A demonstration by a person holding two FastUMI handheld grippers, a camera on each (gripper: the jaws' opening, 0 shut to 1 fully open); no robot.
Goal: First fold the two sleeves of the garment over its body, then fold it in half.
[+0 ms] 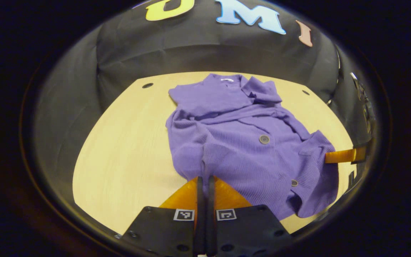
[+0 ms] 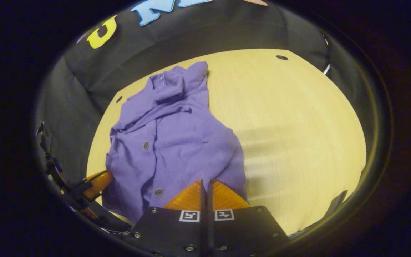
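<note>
In the left gripper view, the left gripper (image 1: 205, 176) sits at six o'clock with its two fingers pressed flat together, a thin pinch of purple knit caught between the tips at the hem of the garment (image 1: 241, 142). The right gripper (image 2: 205, 184) in the right gripper view is likewise closed to a slit at six o'clock, its tips at the near edge of the same cloth, which bunches over them; whether fabric is actually clamped between them I cannot tell.

The garment is a purple ribbed-knit cardigan, soft and rumpled, lying on a pale wood-grain table (image 1: 127, 150) that is smooth and matte. In the left gripper view it spreads from the tips up toward twelve o'clock, collar at the far end, with folds of sleeve laid diagonally across the chest. A round grey button (image 1: 264, 139) sits near the middle and a smaller one toward five o'clock. At three o'clock in that view the other gripper's finger touches the bunched edge of the knit. Small dark round holes (image 1: 147, 85) mark the table's far corners.
</note>
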